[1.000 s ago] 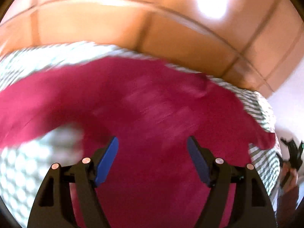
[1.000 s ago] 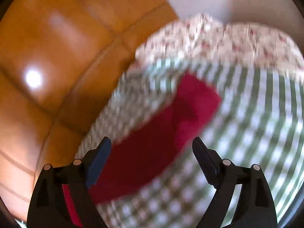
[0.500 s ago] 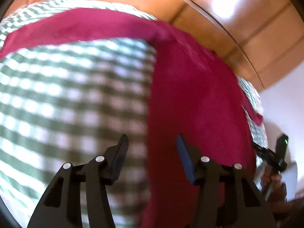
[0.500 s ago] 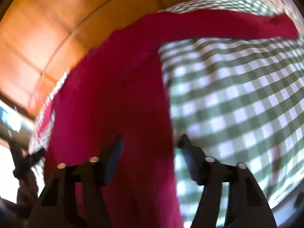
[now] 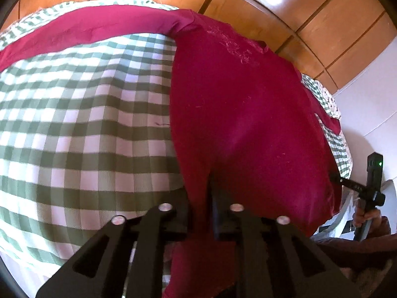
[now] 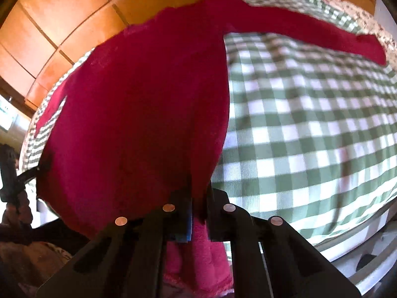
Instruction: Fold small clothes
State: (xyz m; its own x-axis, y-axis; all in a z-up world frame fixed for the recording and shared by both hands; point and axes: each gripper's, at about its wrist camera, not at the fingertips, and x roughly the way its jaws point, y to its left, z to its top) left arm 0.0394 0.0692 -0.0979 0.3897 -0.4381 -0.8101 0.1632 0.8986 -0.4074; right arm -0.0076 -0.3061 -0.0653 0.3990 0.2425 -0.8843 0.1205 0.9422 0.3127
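A dark red long-sleeved top (image 5: 238, 114) lies spread flat on a green-and-white checked cloth (image 5: 82, 124), one sleeve stretched out to the far left. My left gripper (image 5: 201, 198) is shut on the top's near hem at its left corner. In the right wrist view the same top (image 6: 148, 104) lies with its other sleeve reaching far right over the checked cloth (image 6: 310, 124). My right gripper (image 6: 198, 198) is shut on the hem at its right corner, with red fabric hanging down between the fingers.
Brown wooden panels (image 5: 310, 17) rise behind the far edge of the bed. A floral cloth (image 6: 367, 22) lies at the far right corner. The other hand-held gripper (image 5: 367, 193) shows at the right edge of the left wrist view.
Both grippers were open above the top a second ago. They came down to its near hem and closed on the fabric, one at each corner.
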